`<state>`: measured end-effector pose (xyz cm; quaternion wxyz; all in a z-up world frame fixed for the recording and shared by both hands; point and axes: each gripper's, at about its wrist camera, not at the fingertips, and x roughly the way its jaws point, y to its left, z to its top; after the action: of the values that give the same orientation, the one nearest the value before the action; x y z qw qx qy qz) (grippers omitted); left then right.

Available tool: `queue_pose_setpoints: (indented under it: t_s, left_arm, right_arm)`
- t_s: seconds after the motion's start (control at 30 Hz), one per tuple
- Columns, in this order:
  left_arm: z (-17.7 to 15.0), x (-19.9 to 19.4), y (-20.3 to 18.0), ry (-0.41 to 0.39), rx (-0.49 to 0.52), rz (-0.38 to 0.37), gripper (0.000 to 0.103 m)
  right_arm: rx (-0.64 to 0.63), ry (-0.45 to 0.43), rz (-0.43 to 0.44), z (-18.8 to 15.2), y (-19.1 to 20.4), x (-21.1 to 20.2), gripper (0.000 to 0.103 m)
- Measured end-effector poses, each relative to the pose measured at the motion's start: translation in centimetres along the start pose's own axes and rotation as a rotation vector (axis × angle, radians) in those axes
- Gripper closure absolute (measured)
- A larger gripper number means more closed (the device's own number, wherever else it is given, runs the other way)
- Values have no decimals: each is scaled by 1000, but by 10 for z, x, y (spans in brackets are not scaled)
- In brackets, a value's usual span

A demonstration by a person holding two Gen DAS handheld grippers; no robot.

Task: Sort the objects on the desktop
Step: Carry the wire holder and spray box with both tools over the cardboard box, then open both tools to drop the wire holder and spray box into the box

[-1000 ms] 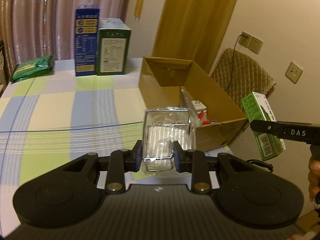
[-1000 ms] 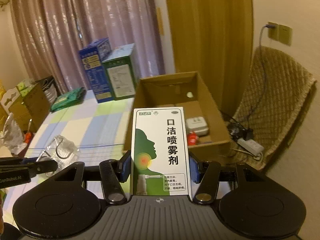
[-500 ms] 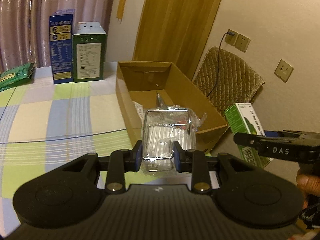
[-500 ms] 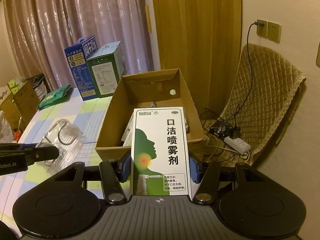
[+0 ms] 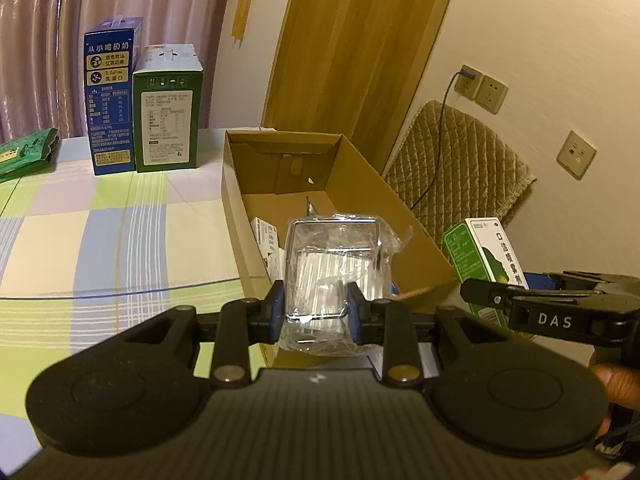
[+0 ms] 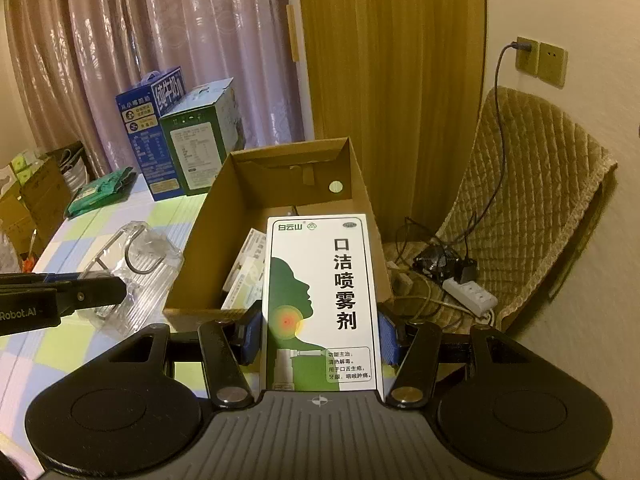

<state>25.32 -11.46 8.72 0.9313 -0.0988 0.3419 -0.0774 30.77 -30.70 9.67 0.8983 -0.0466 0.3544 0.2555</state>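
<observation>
Cardboard box (image 5: 408, 216) open-topped (cartons (image 5: 264, 240) inside).

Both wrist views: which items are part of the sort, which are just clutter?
In the job:
left gripper, shut on the clear plastic packet
right gripper, shut on the green-and-white spray box
cardboard box, small boxes already inside

Lying about:
blue carton
green carton
green pouch
power strip
quilted chair cover

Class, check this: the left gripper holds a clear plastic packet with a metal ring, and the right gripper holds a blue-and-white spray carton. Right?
One error: the spray carton in the right gripper is green and white, as the right wrist view shows. The left gripper does hold the clear plastic packet.
</observation>
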Motion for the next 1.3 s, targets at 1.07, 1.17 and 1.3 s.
queue_pose_setpoints:
  t_s: [1.07,1.17,1.3]
  left_arm:
    - [30,68,21,-8,-31,36,68]
    - [24,64,29,-2,-41,50,64]
    - [19,59,34,-1,-42,62,52]
  right_arm:
    - [-51,34,13,53,-11,76,50]
    - [-53,43,19,53,-8,82,50]
    - [-58,46,27,61,-3,90,50]
